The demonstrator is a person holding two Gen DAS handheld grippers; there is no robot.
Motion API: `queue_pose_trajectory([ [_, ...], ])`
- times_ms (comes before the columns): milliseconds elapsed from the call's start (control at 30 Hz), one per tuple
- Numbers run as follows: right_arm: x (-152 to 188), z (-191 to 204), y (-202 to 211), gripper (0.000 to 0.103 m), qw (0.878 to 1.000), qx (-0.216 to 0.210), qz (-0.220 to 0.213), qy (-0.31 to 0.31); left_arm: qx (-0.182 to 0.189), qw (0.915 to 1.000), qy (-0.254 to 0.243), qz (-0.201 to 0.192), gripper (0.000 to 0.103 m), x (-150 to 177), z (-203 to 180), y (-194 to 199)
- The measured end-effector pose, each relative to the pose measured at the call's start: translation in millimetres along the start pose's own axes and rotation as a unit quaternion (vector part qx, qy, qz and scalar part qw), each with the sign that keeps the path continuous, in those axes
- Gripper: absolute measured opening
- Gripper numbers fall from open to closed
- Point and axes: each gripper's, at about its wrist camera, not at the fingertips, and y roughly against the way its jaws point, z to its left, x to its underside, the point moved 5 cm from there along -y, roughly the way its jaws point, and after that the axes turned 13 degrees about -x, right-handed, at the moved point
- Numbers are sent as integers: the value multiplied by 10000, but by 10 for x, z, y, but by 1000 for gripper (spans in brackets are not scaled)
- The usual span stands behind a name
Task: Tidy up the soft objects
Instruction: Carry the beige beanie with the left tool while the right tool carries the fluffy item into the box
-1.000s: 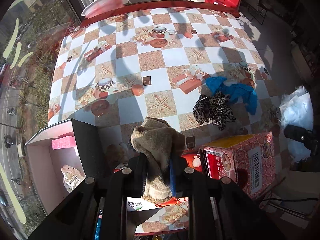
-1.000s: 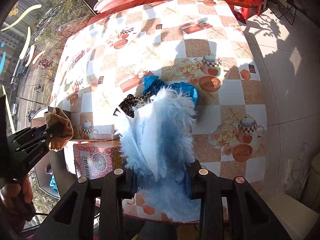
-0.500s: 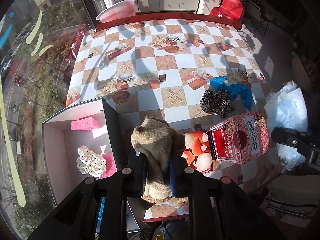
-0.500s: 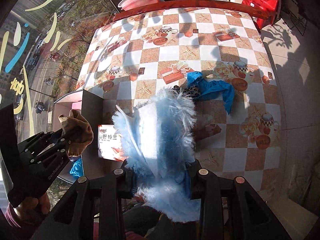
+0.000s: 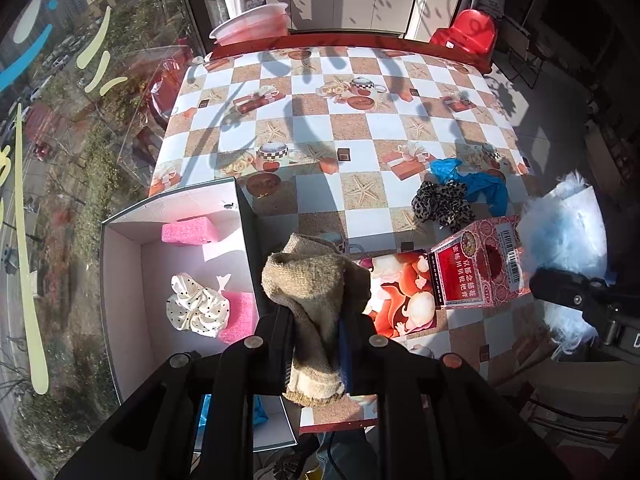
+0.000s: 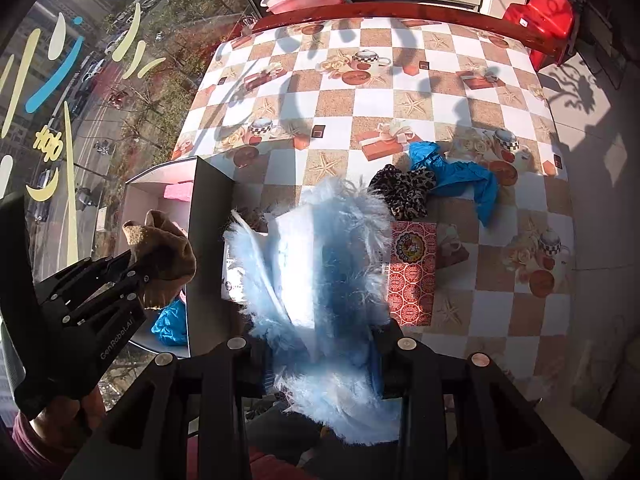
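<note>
Left gripper point(image 5: 316, 344): fingers clenched on a tan knitted cloth point(image 5: 316, 280), which bulges above the fingertips and hangs below them. The cloth is held in the air just beside the dark right wall of an open white box point(image 5: 120, 288). In the right wrist view the same gripper point(image 6: 132, 276) is seen from the side, gripped by a hand point(image 6: 60, 420) in a dark red sleeve, the cloth bunched at its tip.

Box contents, as seen from the left wrist: a pink foam block point(image 5: 190, 231) at the far end, a white polka-dot scrunchie point(image 5: 198, 308) resting against a second pink block point(image 5: 240, 316), and something blue point(image 5: 256, 412) at the near end, mostly hidden by the gripper.

Right gripper point(image 6: 320, 356): fingers closed around a pale blue fluffy item point(image 6: 320, 272), which fills the gap and spreads well above and below them. It is held over the near edge of the bench point(image 6: 400, 100), which is covered in a checked cloth.

Lying on the bench: a leopard-print scrunchie point(image 6: 404, 192) touching a bright blue glove point(image 6: 456, 176), both beyond a red patterned carton point(image 6: 412, 276). In the left wrist view the carton point(image 5: 476, 268) lies on a red printed sheet point(image 5: 400, 296). A pink basin point(image 5: 252, 24) and a red chair point(image 5: 468, 36) stand beyond the far edge.
</note>
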Motion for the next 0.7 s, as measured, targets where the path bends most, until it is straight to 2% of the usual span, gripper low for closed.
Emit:
queue_pose_trajectory([
  [700,5,377,-148,36,9993,-44,146,328,-58,9992,397,-6,20,141,356,29],
])
